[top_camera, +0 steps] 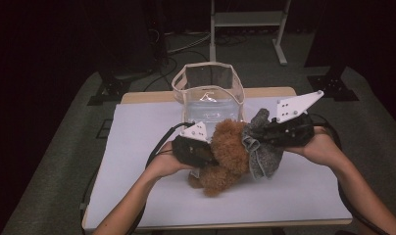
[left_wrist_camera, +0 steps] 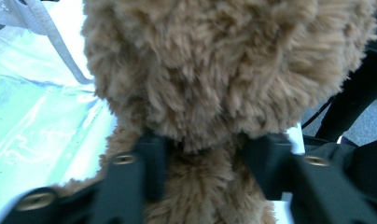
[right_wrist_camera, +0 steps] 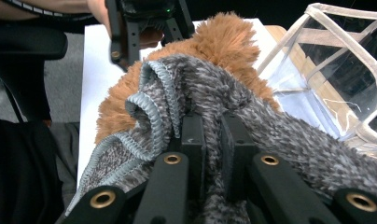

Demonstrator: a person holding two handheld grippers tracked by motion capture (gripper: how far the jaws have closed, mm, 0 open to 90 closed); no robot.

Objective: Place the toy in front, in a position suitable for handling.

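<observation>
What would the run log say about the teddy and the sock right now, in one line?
left gripper: around brown teddy | right gripper: shut on grey sock | clear bag: behind

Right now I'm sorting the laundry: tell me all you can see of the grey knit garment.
The grey knit garment is fuzzy, mottled dark and light grey, with a ribbed pale grey hem that curls over. It looks soft and thick. It is bunched and draped against the brown plush toy, above the white table. The right gripper has its jaws pinched shut on a fold of it.
</observation>
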